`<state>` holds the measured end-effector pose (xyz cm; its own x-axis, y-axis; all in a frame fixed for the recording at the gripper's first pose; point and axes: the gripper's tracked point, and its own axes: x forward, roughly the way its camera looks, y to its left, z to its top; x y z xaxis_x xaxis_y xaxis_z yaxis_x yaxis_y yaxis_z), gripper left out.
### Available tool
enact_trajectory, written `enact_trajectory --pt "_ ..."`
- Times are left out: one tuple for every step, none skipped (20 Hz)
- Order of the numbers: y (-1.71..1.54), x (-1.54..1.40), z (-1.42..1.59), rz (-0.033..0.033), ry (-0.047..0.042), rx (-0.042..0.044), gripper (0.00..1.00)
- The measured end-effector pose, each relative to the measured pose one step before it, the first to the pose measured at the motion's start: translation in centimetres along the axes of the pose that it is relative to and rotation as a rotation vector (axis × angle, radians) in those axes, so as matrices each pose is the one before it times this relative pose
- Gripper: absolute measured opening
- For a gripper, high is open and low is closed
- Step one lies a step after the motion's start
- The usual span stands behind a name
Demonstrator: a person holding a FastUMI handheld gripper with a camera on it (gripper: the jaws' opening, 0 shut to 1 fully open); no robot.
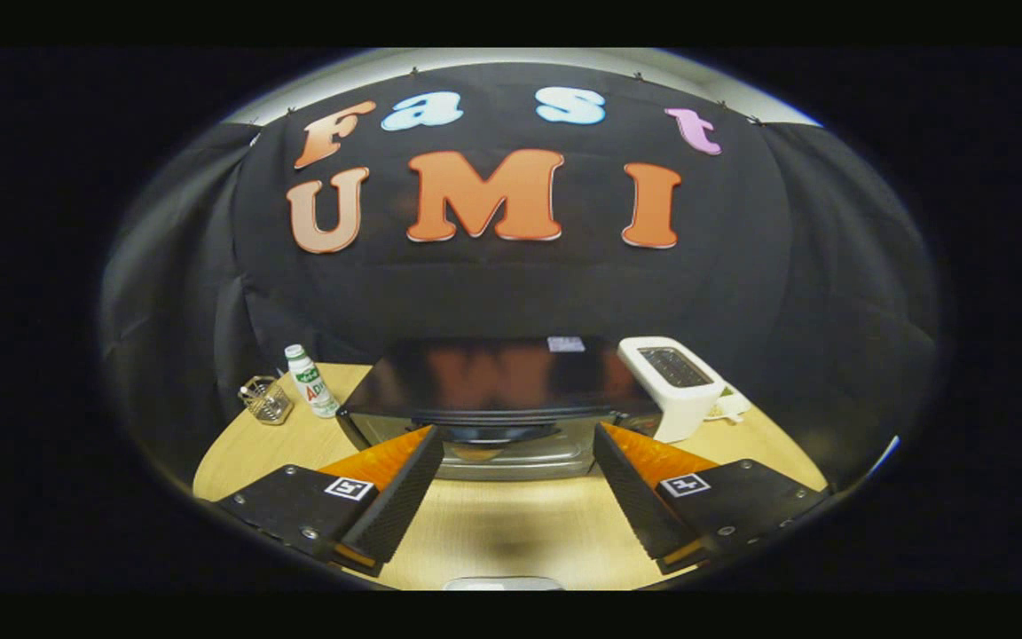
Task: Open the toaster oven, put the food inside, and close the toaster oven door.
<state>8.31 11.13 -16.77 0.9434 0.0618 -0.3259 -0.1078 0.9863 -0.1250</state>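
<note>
A black toaster oven (pixel 493 382) with a glossy top stands on the wooden table (pixel 511 532), just ahead of my fingers. Its door handle (pixel 500 433) runs along the upper front, above the glass door (pixel 511 457), and the door looks closed. My gripper (pixel 511 444) is open, its two fingers spread wide with the handle and door front showing between the tips. Nothing is held between the fingers. The fingertips sit close to the oven's front, a little above the tabletop.
A white pop-up toaster (pixel 675 382) stands right of the oven, with a small pale object (pixel 728 406) behind it. Left of the oven are a white bottle with a green label (pixel 311 382) and a small wire basket (pixel 265 399). Black cloth walls the booth behind.
</note>
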Motion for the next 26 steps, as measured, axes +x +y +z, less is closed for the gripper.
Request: enact_trajectory --pt "-0.782 -1.053 1.502 -0.00009 -0.01739 -0.00649 1.0" --pt "-0.625 -0.999 1.581 0.00076 -0.01878 -0.00268 1.0" --pt "-0.743 -1.049 1.581 0.00023 -0.01867 0.00088 1.0" --pt "-0.849 -0.94 1.284 -0.00392 -0.01413 0.00424 1.0" --pt "-0.898 -1.012 1.263 -0.00575 -0.0116 0.00718 1.0" --pt "-0.673 -1.071 1.081 -0.00105 -0.01213 0.00652 1.0" --pt "-0.591 -1.03 1.156 0.00138 -0.01599 0.00342 1.0" --pt "-0.598 -1.043 1.101 0.00026 -0.02096 -0.00298 1.0" --pt "-0.74 -0.961 1.145 -0.00279 -0.02149 -0.00623 1.0" --pt "-0.681 -0.871 0.904 -0.00153 -0.01946 -0.00691 1.0" --pt "-0.611 -0.793 0.839 -0.00021 -0.01405 -0.00243 1.0" --pt "-0.529 -0.517 0.615 0.00141 -0.01208 0.00077 1.0" --pt "-0.449 -0.43 0.564 0.00261 -0.01157 0.00397 1.0" --pt "-0.398 -0.375 0.526 0.00384 -0.0119 -0.00007 1.0" --pt "-0.482 -0.192 0.37 0.0004 -0.00451 -0.00301 1.0" --pt "-0.56 0.072 0.183 -0.0025 -0.00591 -0.00456 1.0" --pt "-0.375 0.067 0.179 -0.0029 -0.00569 -0.00164 1.0" --pt "-0.33 0.1 0.262 -0.00122 -0.00674 0.00139 1.0" --pt "-0.1 0.158 0.102 0.00261 -0.00375 0.00591 1.0" --pt "0.127 0.233 0.088 0.00682 -0.00397 0.00486 1.0" --pt "0.185 0.268 -0.027 0.00631 -0.00279 0.00484 1.0" --pt "0.173 0.379 -0.069 0.00669 0.00133 0.00277 1.0" --pt "0.222 0.337 -0.088 0.00879 0.00076 -0.00071 1.0" --pt "0.187 0.292 -0.012 0.00678 0.00027 -0.00098 1.0" --pt "0.328 0.277 0.008 0.0096 0.00103 0.00021 1.0" --pt "0.324 0.182 0.101 0.01097 -0.00138 0.00206 1.0"
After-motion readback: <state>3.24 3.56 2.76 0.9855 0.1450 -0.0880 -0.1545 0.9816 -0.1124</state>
